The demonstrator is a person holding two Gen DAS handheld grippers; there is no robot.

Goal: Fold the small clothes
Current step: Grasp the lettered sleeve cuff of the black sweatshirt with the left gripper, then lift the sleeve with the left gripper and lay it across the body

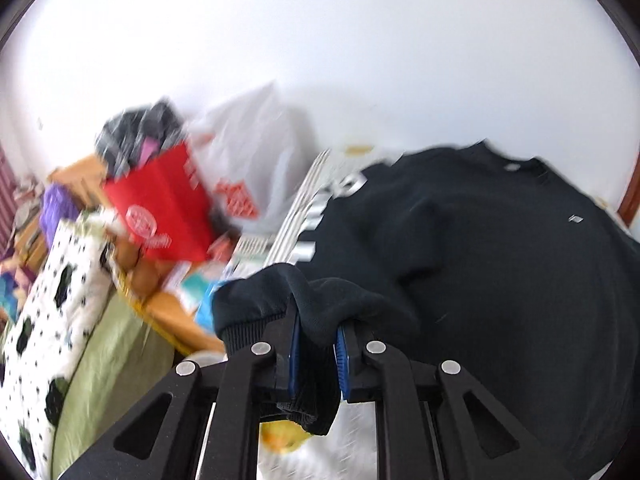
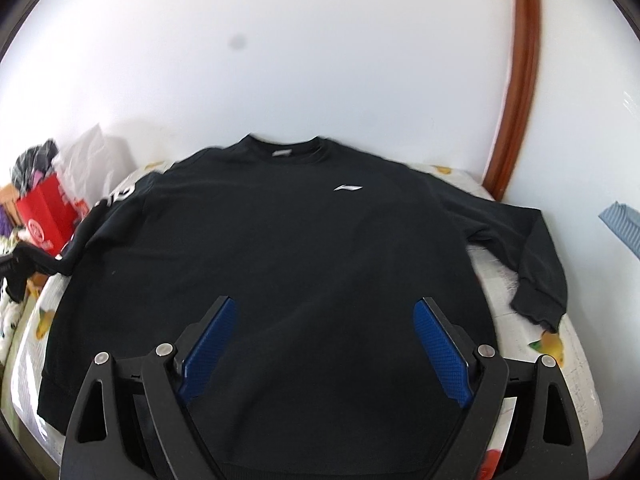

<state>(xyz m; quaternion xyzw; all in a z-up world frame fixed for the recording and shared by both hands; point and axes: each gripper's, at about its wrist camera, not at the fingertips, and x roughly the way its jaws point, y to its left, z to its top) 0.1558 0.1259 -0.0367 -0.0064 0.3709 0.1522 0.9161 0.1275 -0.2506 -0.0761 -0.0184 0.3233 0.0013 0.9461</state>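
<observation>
A black sweatshirt (image 2: 280, 248) lies front up on a bed with a white fruit-print sheet (image 2: 576, 364), collar toward the wall. Its right sleeve (image 2: 532, 256) lies out to the side, bent toward me. My left gripper (image 1: 318, 340) is shut on the cuff of the left sleeve (image 1: 276, 300) and holds it lifted beside the body (image 1: 500, 272); white letters (image 1: 320, 216) run along that sleeve. My right gripper (image 2: 324, 312) is open and empty, hovering over the lower middle of the sweatshirt. The left gripper shows at the left edge of the right wrist view (image 2: 16, 268).
A red paper bag (image 1: 160, 212) stuffed with dark clothes and a white plastic bag (image 1: 256, 160) stand at the bed's left. A spotted white and green blanket (image 1: 60, 340) lies below them. A white wall is behind; a brown door frame (image 2: 516, 92) is at the right.
</observation>
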